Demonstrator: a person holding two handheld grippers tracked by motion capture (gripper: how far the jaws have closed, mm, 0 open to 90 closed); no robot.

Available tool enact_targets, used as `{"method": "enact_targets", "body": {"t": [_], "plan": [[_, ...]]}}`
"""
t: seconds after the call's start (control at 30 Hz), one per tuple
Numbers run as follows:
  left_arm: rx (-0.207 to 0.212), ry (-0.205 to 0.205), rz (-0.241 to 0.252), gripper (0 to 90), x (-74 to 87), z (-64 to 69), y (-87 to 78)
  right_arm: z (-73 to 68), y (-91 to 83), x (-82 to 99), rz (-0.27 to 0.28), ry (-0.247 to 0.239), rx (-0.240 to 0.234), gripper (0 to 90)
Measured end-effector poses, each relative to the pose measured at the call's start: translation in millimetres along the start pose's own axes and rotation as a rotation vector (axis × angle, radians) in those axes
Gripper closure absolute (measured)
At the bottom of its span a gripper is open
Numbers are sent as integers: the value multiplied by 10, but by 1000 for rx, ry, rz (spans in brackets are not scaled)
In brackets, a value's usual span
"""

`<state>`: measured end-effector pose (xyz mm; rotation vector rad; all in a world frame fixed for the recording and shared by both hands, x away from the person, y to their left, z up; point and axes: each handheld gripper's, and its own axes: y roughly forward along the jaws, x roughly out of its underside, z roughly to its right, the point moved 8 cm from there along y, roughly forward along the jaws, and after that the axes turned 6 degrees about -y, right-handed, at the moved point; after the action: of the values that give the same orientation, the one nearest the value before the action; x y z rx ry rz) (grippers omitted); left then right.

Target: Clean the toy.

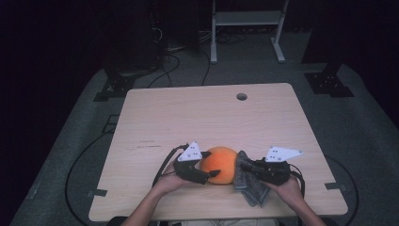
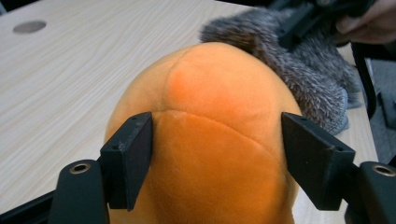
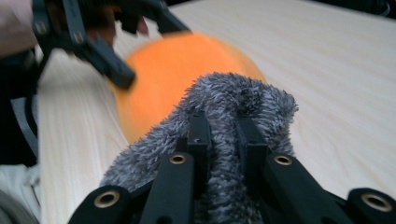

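Our left gripper [image 2: 217, 161] straddled the orange plush ball [image 2: 210, 140], jaws spread beside its flanks. At its 3 o'clock, our right gripper [image 3: 223, 135] pinched the grey fuzzy cloth [image 3: 233, 98].

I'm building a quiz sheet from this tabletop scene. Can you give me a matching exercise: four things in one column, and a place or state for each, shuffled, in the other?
Things:
1. orange plush ball
2. grey fuzzy cloth
3. left gripper
4. round hole in the table

Places or states:
A. pinched between shut jaws
B. near the table's far edge
C. jaws set either side of the ball
D. lies between the two grippers

Pairs: 1-D, 2-A, 3-C, 4-B
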<state>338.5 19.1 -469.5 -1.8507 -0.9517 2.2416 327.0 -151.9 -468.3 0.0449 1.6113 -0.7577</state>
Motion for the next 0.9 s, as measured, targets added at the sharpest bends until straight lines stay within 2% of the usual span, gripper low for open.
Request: {"method": "enact_targets", "body": {"t": [0.1, 0.2, 0.27, 0.37, 0.47, 0.53, 0.7, 0.73, 0.8, 0.9], "plan": [[7, 24, -28, 278, 0, 67, 3, -61, 36, -132, 20, -34, -2, 785], [52, 9, -37, 270, 32, 65, -44, -97, 73, -201, 35, -46, -19, 785], [62, -3, -38, 273, 47, 33, -60, -117, 87, -221, 37, -51, -27, 785], [42, -11, -52, 295, 68, -14, -48, -123, 113, -222, 25, -54, -23, 785], [24, -29, -52, 289, 71, -47, -42, -69, 136, -138, -6, -28, -12, 787], [18, -25, -49, 285, 66, -43, -34, -26, 123, -67, -16, 7, -18, 788], [-6, -8, -42, 284, 32, -34, -13, 30, 32, 89, -77, 11, 6, 786], [-13, 1, -37, 288, 19, -26, -8, 26, 0, 88, -68, 15, -4, 786], [-13, 17, -42, 300, 5, -3, 4, -1, -74, 6, -11, 30, -45, 786], [-21, 53, -54, 311, -24, 34, 26, -82, -104, -211, 47, -2, -79, 786]]}}
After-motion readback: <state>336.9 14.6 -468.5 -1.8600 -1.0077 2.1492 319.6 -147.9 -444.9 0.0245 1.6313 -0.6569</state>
